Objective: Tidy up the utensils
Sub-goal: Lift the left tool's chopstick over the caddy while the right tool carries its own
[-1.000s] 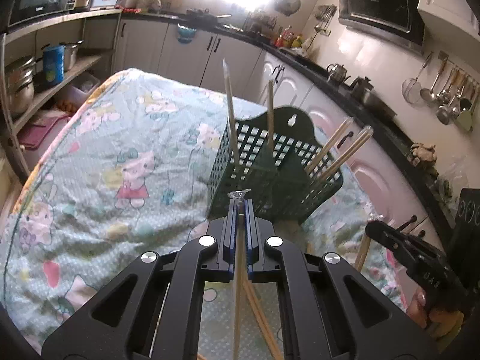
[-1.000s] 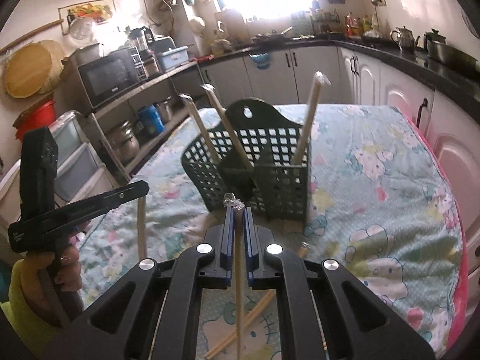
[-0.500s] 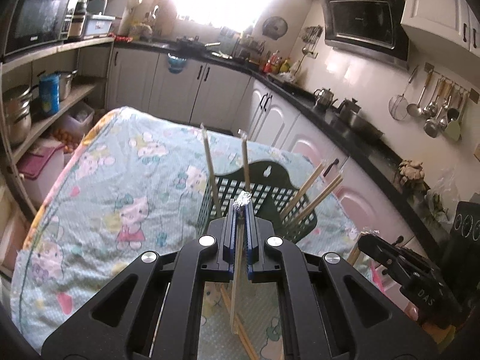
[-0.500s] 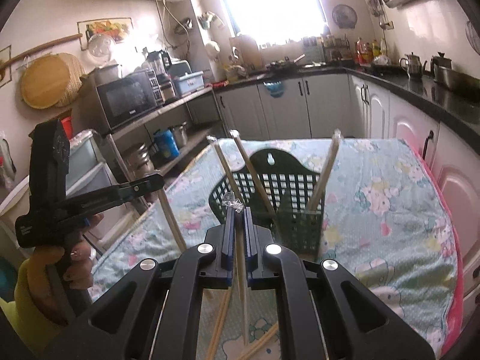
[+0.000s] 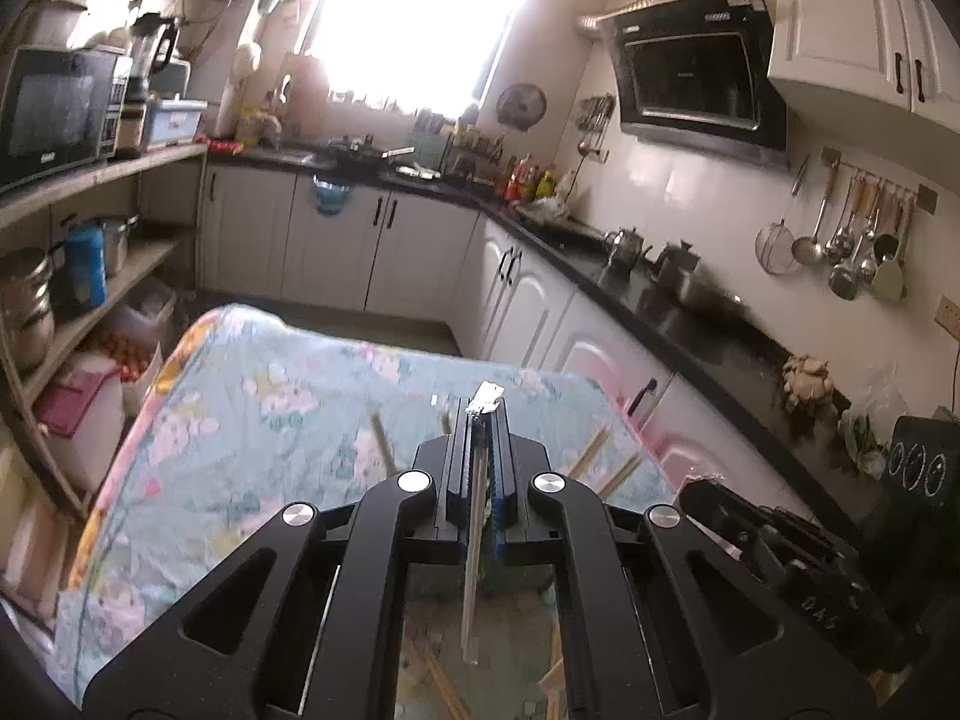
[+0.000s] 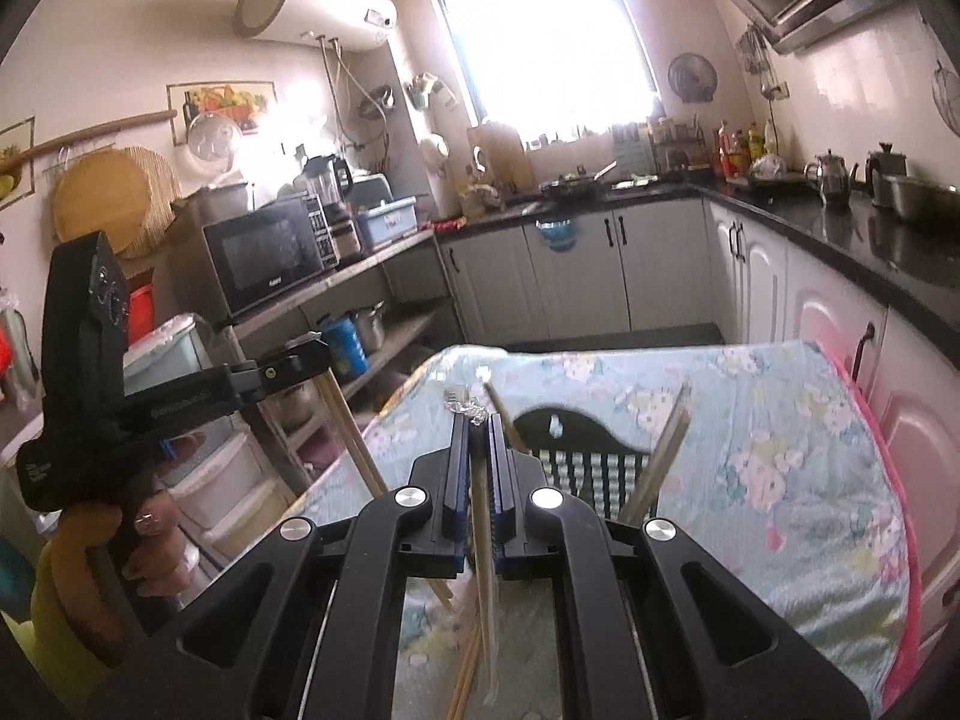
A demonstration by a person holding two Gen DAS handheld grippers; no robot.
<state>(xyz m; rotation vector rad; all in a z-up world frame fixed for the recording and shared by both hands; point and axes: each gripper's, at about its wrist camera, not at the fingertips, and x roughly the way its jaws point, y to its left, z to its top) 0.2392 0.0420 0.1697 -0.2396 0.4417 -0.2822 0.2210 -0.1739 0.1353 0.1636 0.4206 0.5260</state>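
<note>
Left wrist: left gripper [image 5: 480, 420] clamped on a pale chopstick [image 5: 472, 570], foil-tipped, hanging over the floral cloth [image 5: 240, 420]; basket hidden behind the fingers.

Right wrist: right gripper [image 6: 477, 426] pinched on another chopstick [image 6: 483, 570], over the dark basket [image 6: 576, 450], mostly hidden; lower ends blurred.

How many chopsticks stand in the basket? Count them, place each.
4. From the left wrist: one chopstick and a second rise left of the left gripper; a third and fourth lean right of it. More may be hidden behind it.
</note>
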